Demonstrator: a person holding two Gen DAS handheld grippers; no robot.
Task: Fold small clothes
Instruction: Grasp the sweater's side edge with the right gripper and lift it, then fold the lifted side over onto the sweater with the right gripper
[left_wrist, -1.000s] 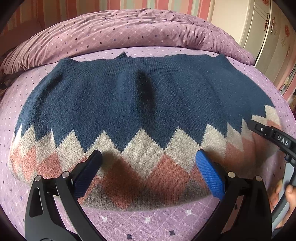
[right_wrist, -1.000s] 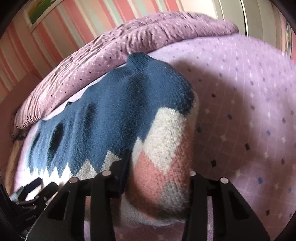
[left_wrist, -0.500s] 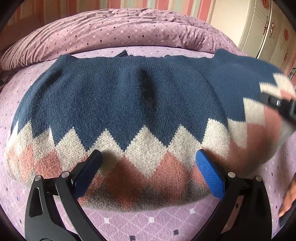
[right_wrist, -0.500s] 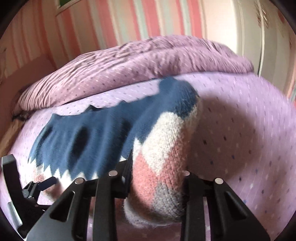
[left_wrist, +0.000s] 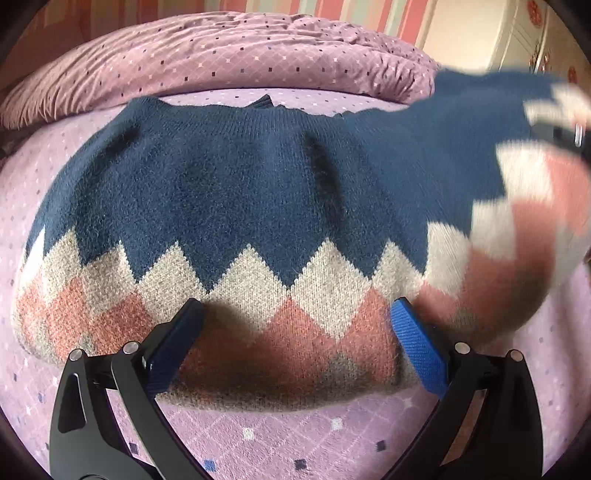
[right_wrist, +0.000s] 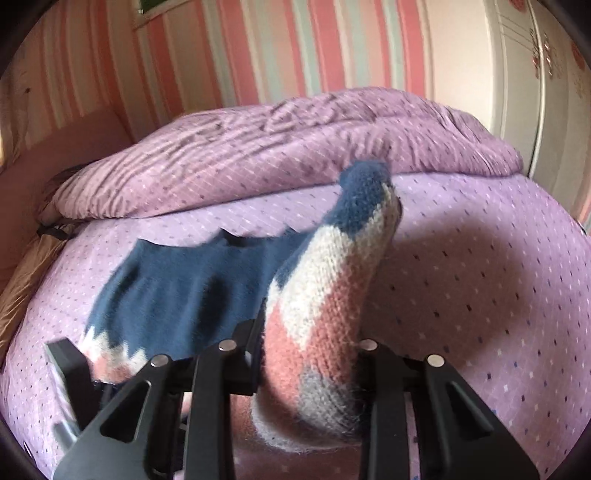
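Left wrist view shows the navy sweater (left_wrist: 236, 192) with its cream, pink and grey diamond hem lying on the lilac bedsheet (left_wrist: 280, 443). Its right end now rises clear of the sheet, higher than half a second ago, and is blurred. The left gripper (left_wrist: 295, 339) keeps the same spot over the hem, its blue pads (left_wrist: 417, 347) spread wide with nothing between them; whether they press on the knit I cannot tell.

From the right wrist camera, the right gripper (right_wrist: 310, 354) stays clenched on a bunched fold of the sweater's patterned end (right_wrist: 325, 306). A second ago that end lay low on the sheet; now it stands up almost vertical, its navy tip in front of the rumpled duvet (right_wrist: 280, 147). The rest of the sweater lies flat to the left.
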